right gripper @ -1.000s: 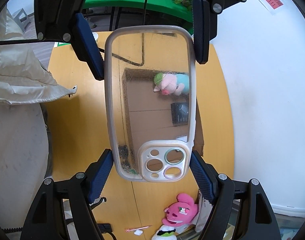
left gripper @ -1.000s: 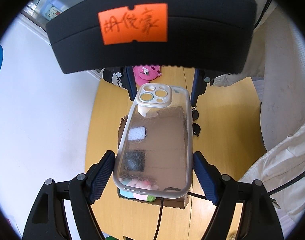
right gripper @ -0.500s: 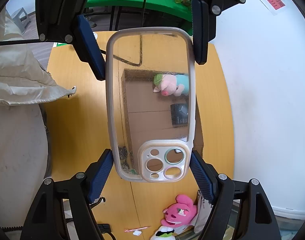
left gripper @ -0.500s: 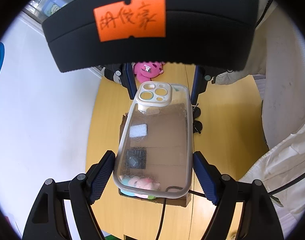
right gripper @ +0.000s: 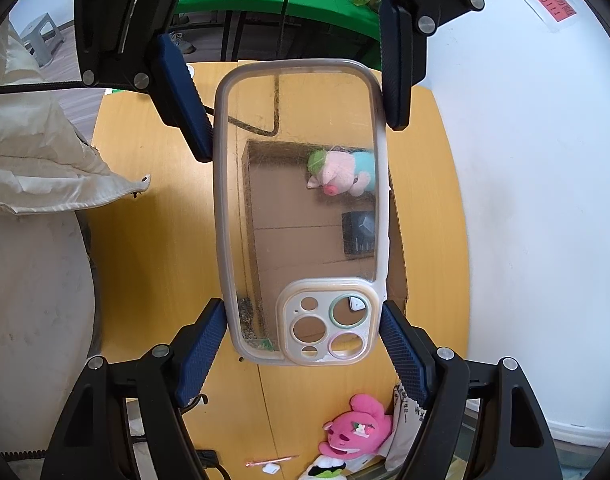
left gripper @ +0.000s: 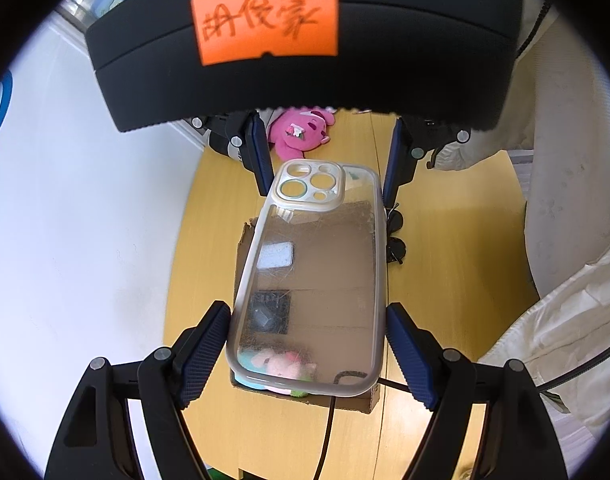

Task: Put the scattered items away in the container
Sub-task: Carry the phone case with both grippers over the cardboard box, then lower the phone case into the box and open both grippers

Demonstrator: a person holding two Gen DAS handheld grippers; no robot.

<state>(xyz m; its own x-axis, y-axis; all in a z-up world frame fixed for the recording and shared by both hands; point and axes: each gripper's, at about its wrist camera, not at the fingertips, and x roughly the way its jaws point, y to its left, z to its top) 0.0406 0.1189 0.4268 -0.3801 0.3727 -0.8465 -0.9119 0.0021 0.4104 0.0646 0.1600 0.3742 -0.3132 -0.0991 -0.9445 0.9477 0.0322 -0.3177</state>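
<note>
1. Left gripper (left gripper: pixel 307 312): its two blue-padded fingers (left gripper: pixel 207 348) stand wide apart and are clamped on the long edges of the clear phone case (left gripper: pixel 325 264), at the plain end of the case. This end is above the end of the cardboard box (left gripper: pixel 357 400) where the pig plush (right gripper: pixel 343 174) lies.
2. Phone case: it is held in the air over the cardboard box, flat side facing the box. It runs along the length of the box and spans from one gripper to the other. One pad touches each side rim at both ends.
3. Right gripper (right gripper: pixel 301 306): its fingers (right gripper: pixel 401 348) are likewise spread to the width of the case and pressed against both rims, beside the camera cut-out. This end lies over the opposite end of the box.
4. Box contents, seen through the case:
   - the pig plush at one end;
   - a black square item (right gripper: pixel 359 232) near the middle, against the same side wall;
   - a small white item (left gripper: pixel 275 256) further along that wall.
5. Outside the box, on the yellow table (left gripper: pixel 445 280):
   - a pink plush toy (left gripper: pixel 301 132) beyond the cut-out end of the box;
   - a dark object (left gripper: pixel 395 236) just beside the long wall of the box; its kind cannot be told.
</note>
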